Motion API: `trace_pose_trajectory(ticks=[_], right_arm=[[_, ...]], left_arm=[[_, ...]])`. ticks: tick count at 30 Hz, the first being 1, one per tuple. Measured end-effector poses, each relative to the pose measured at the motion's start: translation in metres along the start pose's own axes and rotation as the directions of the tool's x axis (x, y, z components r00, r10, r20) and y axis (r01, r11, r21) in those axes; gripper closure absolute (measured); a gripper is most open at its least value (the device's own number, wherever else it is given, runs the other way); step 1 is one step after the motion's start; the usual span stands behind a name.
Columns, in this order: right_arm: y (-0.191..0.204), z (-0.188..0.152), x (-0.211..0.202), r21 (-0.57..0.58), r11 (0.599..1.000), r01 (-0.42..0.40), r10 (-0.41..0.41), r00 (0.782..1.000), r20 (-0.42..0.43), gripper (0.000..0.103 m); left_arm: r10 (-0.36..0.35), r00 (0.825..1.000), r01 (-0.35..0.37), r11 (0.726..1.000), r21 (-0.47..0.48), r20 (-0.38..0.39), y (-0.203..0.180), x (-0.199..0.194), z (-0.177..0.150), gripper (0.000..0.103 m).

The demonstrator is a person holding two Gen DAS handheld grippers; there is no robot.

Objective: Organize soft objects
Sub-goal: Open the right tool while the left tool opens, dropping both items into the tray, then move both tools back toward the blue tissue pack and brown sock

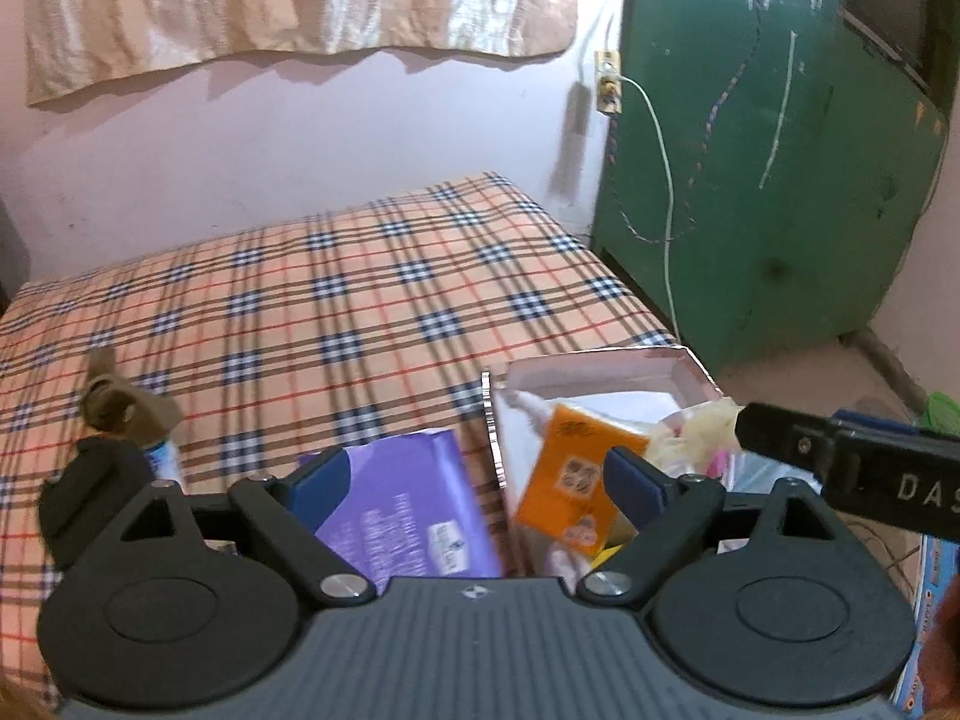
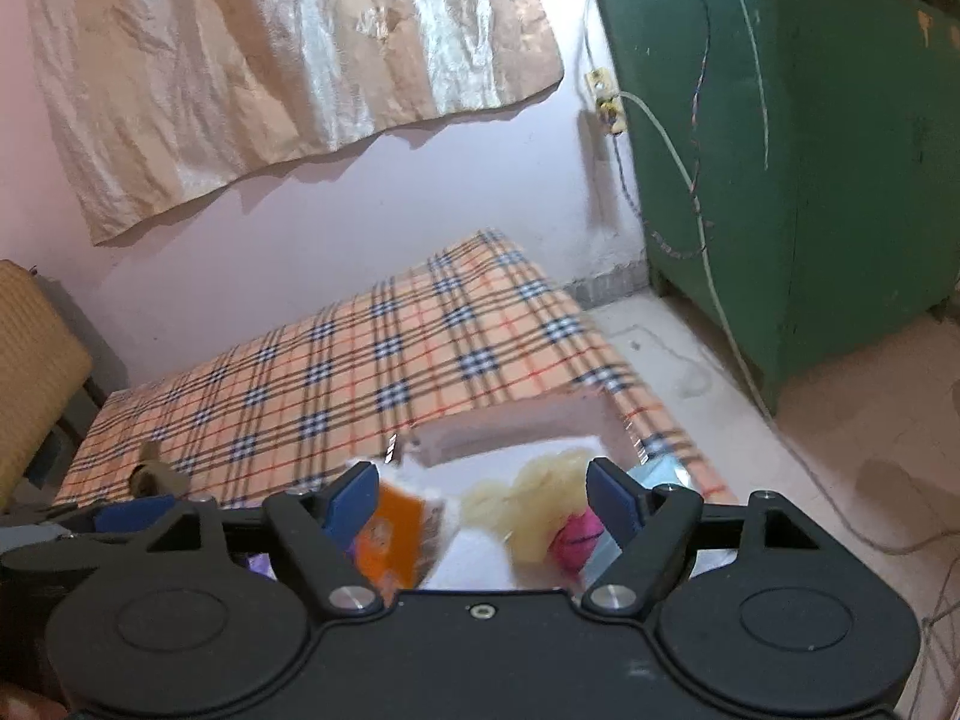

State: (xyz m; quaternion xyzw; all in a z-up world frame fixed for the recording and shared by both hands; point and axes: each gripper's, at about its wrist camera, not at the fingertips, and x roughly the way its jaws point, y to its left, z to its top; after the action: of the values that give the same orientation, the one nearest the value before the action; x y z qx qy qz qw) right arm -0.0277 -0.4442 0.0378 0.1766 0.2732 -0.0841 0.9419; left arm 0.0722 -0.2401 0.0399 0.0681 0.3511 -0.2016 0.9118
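Over the plaid bed (image 1: 336, 300) you held both tongs released, nothing between their pads: your left tongs (image 1: 477, 480) hung above the purple pack (image 1: 408, 504) lying just beside the open box (image 1: 606, 360), your right tongs (image 2: 480, 495) above that box, where the orange packet (image 1: 576, 468) and pale fluffy toy (image 2: 540, 498) lay.

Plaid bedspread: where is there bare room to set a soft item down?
The plaid bedspread is bare from the pink wall to the purple packet, and between the brown tape roll and the green cabinet. Crowded: the open box at the near right corner, holding the orange packet.
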Motion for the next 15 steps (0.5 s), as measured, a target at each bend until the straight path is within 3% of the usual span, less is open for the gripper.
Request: trace_pose_trajectory(ticks=[15], right_arm=[[0.08, -0.018, -0.012, -0.072, 0.993, -0.088, 0.086, 0.996, -0.03, 0.013]], left_arm=[[0.053, 0.998, -0.048, 0.992, -0.118, 0.037, 0.067, -0.04, -0.015, 0.009]])
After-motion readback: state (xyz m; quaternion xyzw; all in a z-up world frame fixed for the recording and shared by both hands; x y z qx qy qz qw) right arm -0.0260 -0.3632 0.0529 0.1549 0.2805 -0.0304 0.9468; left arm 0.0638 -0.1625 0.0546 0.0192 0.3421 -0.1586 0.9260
